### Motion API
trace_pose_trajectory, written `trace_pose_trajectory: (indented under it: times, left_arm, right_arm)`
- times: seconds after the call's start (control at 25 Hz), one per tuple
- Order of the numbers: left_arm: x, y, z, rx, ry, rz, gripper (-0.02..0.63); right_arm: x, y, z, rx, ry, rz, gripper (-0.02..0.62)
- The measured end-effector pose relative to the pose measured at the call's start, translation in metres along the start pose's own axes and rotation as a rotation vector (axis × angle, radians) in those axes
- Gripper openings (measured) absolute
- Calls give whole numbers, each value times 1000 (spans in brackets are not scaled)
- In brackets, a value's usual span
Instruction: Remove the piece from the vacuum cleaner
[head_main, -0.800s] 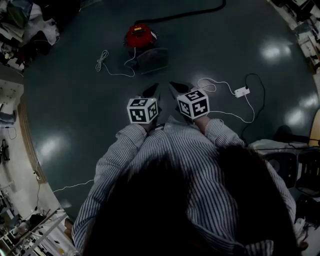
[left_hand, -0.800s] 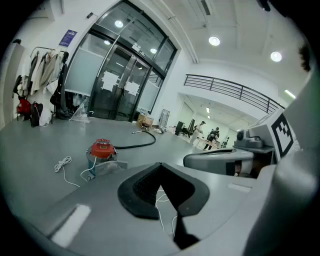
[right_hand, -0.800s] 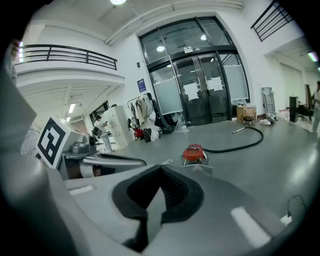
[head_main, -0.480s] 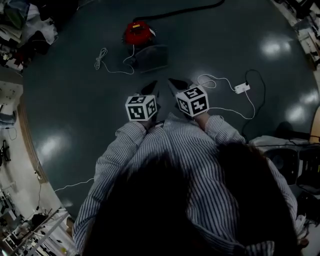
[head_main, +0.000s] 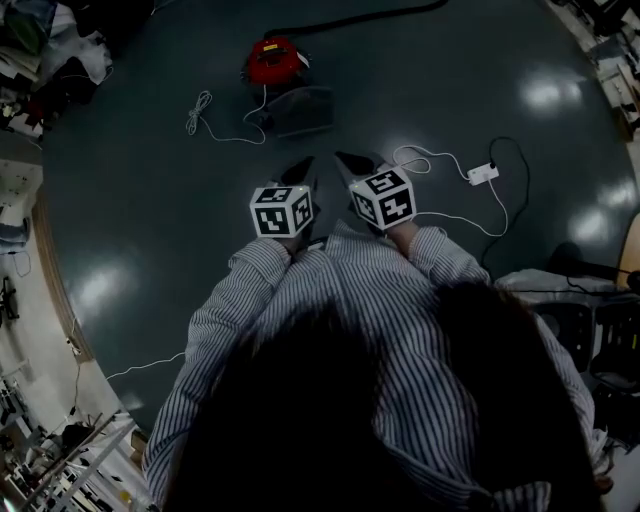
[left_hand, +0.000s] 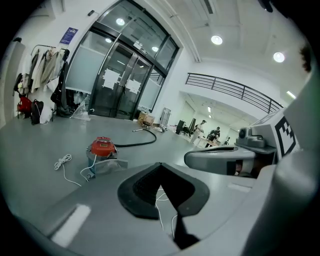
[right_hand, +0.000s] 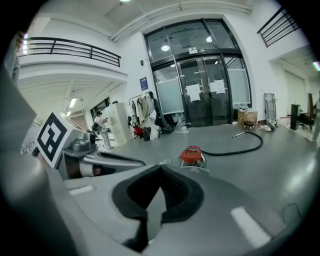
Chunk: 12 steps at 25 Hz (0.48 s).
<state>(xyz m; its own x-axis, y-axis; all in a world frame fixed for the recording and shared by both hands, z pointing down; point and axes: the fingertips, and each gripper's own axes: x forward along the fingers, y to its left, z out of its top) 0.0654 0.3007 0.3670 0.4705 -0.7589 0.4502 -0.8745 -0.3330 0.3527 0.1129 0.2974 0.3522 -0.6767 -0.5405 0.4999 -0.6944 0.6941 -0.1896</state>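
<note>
- Looking down in the head view: two hand-held grippers, the left gripper (head_main: 305, 170) and the right gripper (head_main: 349, 163), sit side by side just ahead of the person's chest. Each carries one black-and-white marker cube, and both point away over the dark floor (head_main: 430, 90). Both forearms, in striped sleeves (head_main: 235, 300), are bent and tucked close to the body.
- Far from the grippers on the floor stands one red round vacuum cleaner (head_main: 273, 62). One grey boxy piece (head_main: 296, 110) lies against its near side, and one black hose (head_main: 360, 22) runs off to the far right.
- One white coiled cord (head_main: 200, 112) lies left of the vacuum. One white plug block (head_main: 483, 174) with its own cords lies to the right.
- In the left gripper view, the left gripper (left_hand: 160, 166) has its jaws pressed together with nothing between them. The vacuum cleaner (left_hand: 102, 147) is well beyond, to the left. The glass doors (left_hand: 120, 82) bear paper sheets too small to read.
- In the right gripper view, the right gripper (right_hand: 160, 169) is likewise closed and empty, and the vacuum cleaner (right_hand: 192, 154) stands far ahead. One blue sign (right_hand: 144, 83) is illegible.
</note>
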Motion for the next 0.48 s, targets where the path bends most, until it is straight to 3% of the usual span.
trace_pose_trajectory:
  times: [0.48]
  left_arm:
    - [22,3,0,-72,21,26,6]
  right_arm:
    - [5,-22,3,19,17,14,2]
